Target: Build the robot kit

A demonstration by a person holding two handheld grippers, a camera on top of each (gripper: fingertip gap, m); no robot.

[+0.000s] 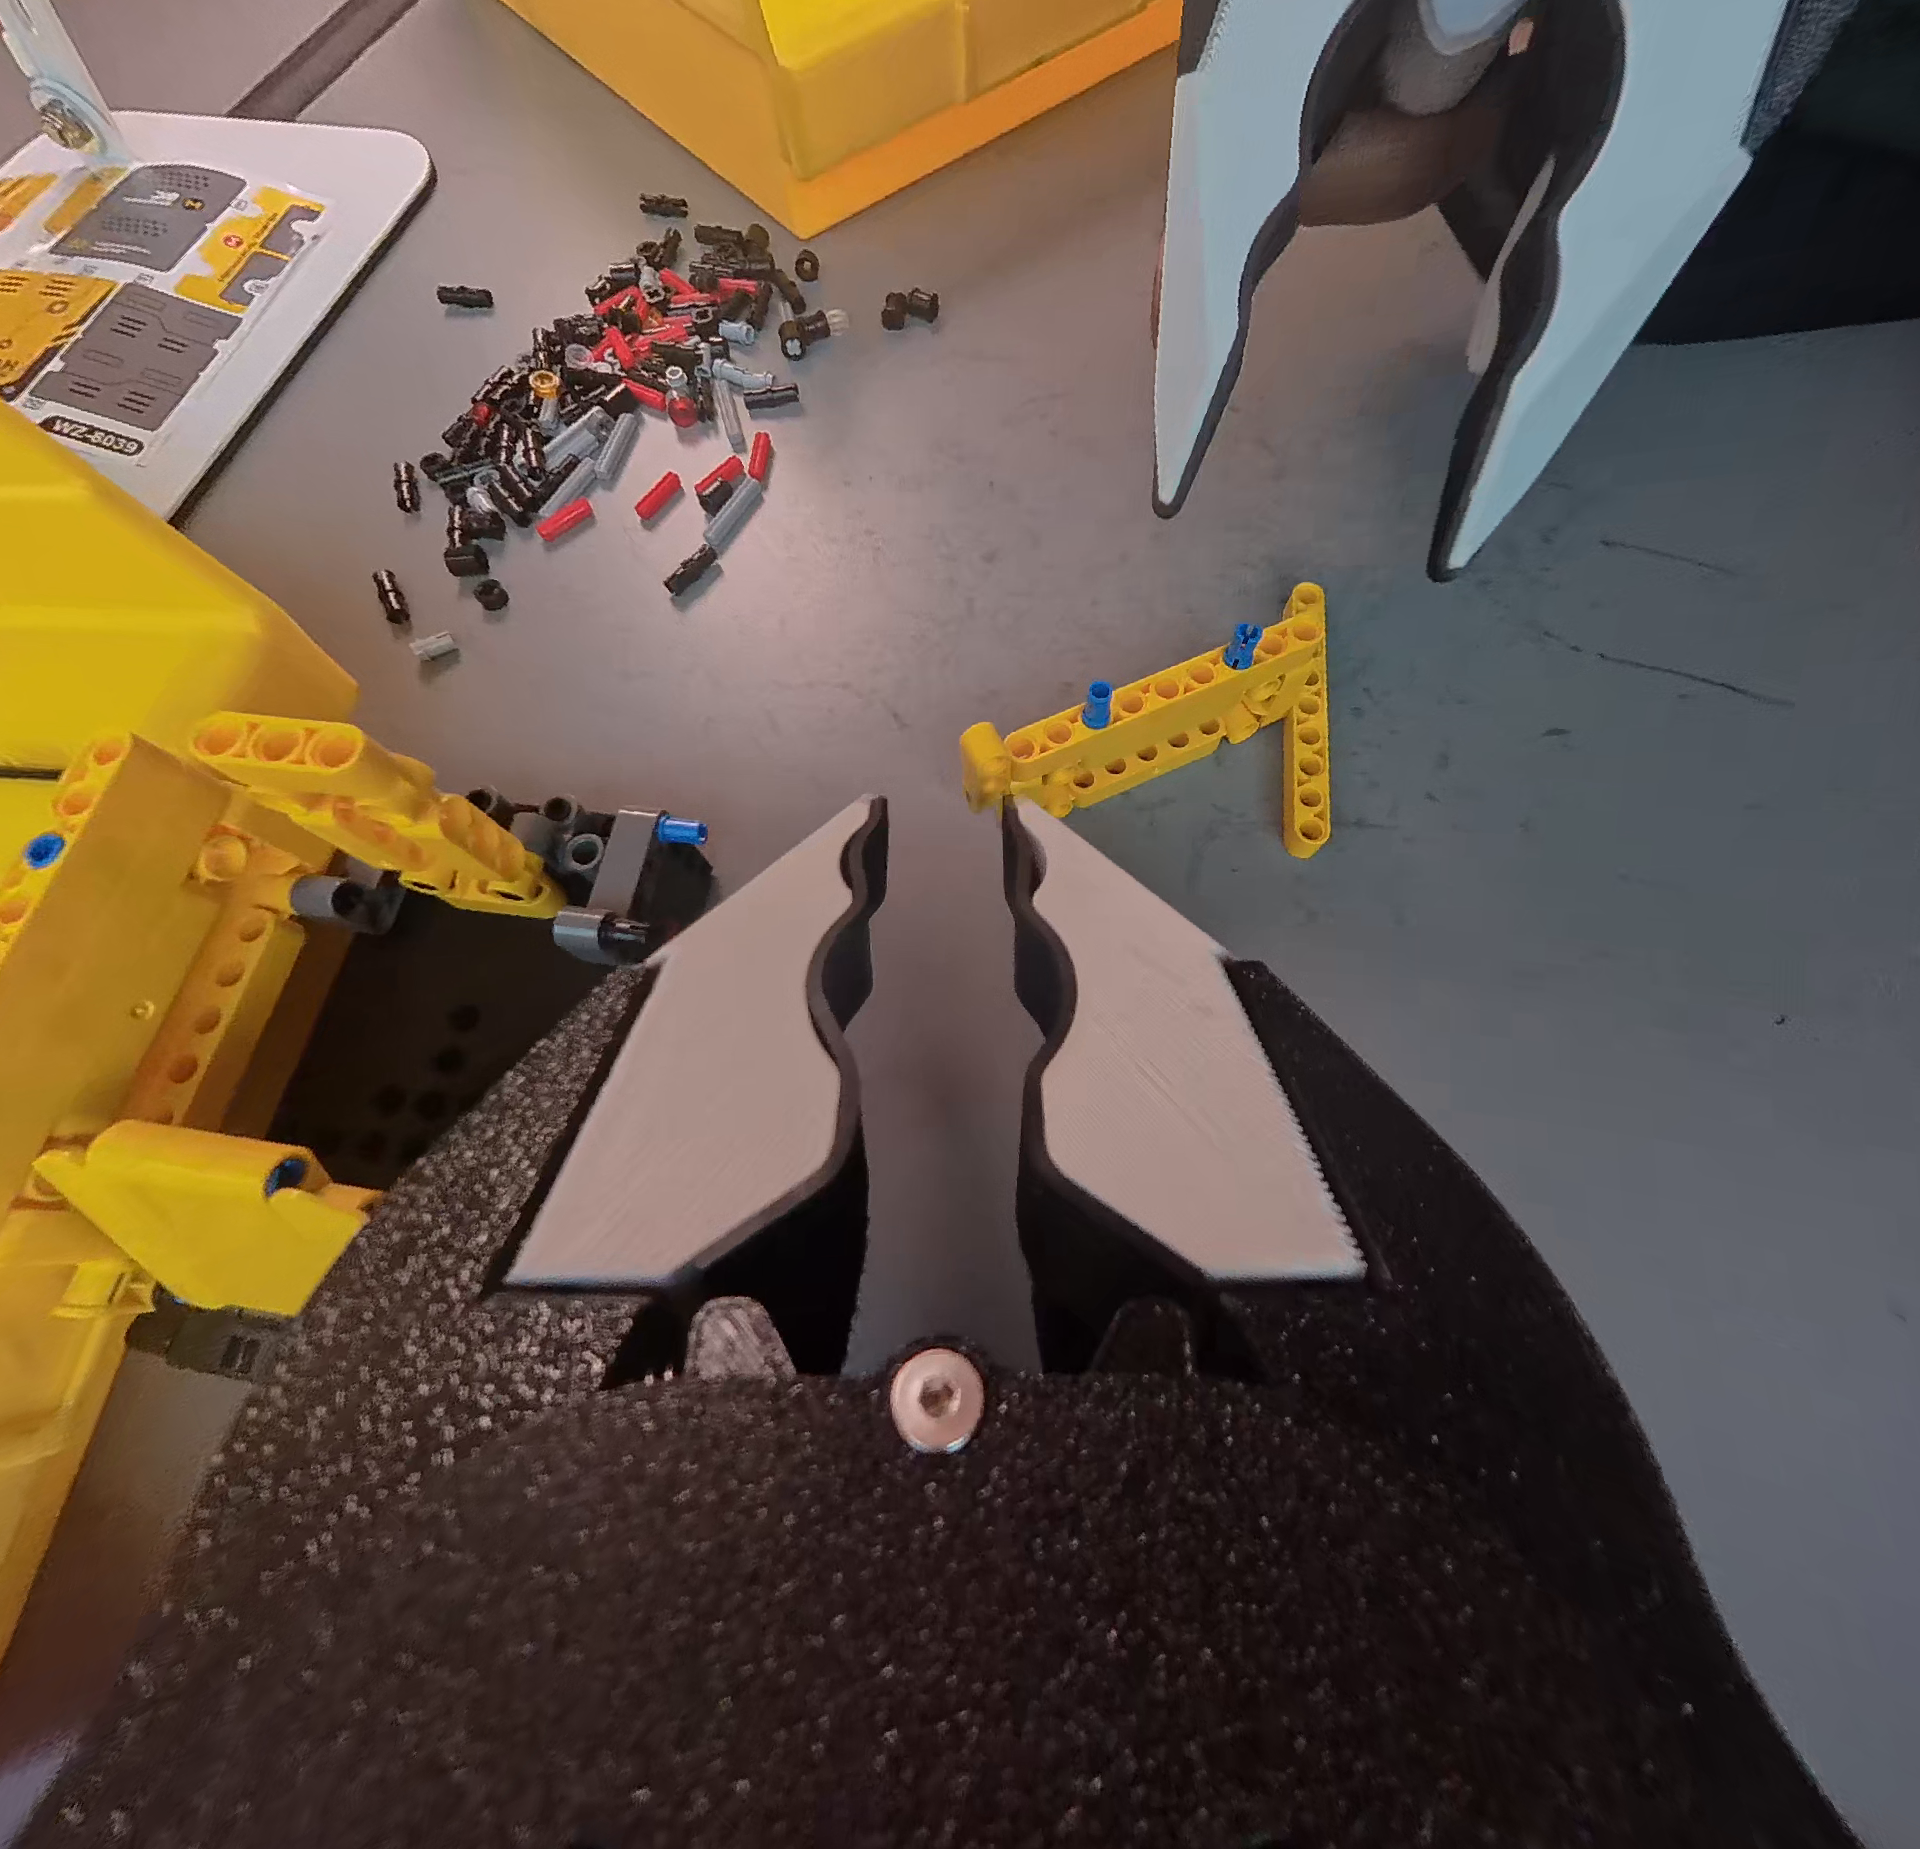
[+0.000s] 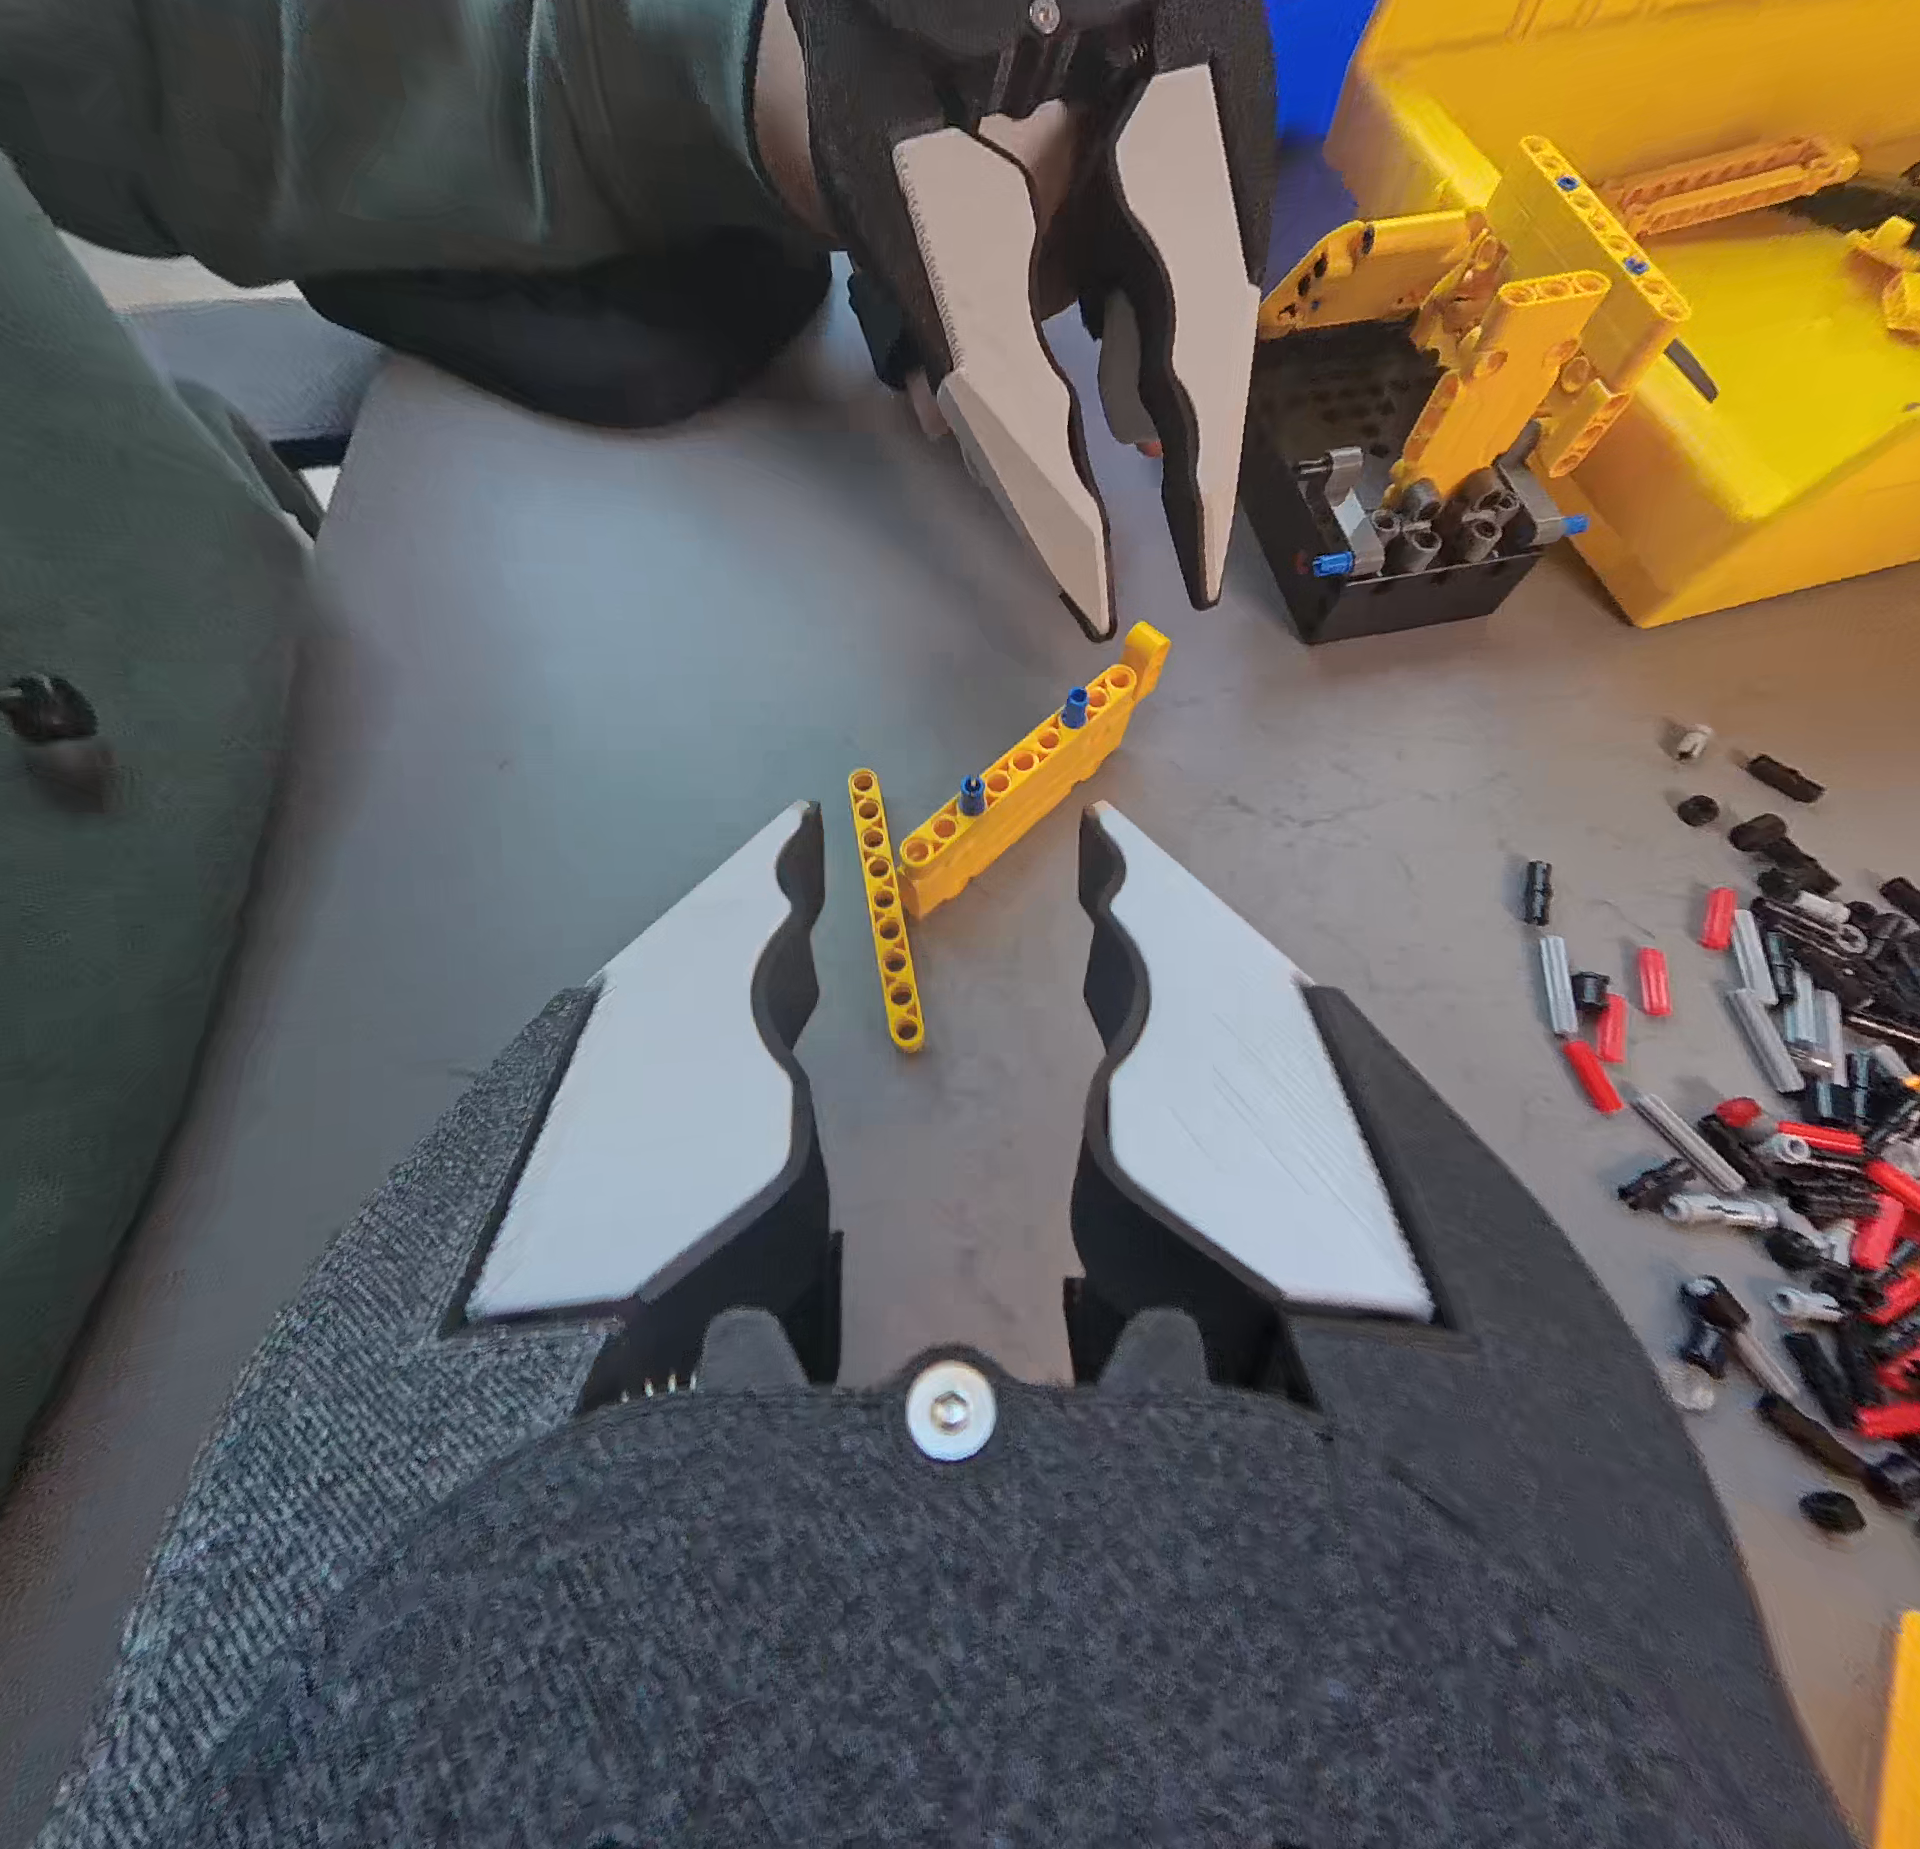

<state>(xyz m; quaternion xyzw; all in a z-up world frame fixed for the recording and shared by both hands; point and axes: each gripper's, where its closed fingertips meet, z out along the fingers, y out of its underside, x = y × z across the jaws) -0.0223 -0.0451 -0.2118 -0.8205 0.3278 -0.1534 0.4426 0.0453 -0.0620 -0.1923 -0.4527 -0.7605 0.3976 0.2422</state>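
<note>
Jaws of both the left gripper [image 1: 943,825] and right gripper [image 2: 951,831] stand apart, empty; yellow beam assembly [image 2: 1013,797] lies between them on the worktop [image 2: 582,677].

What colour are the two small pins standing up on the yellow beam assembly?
Blue pins; clearest in the right wrist view.

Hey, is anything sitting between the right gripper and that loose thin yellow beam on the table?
Nothing visible. The right gripper is open, and the thin yellow beam lies on bare table just inside its left finger, beside the yellow assembly with blue pins.
</note>
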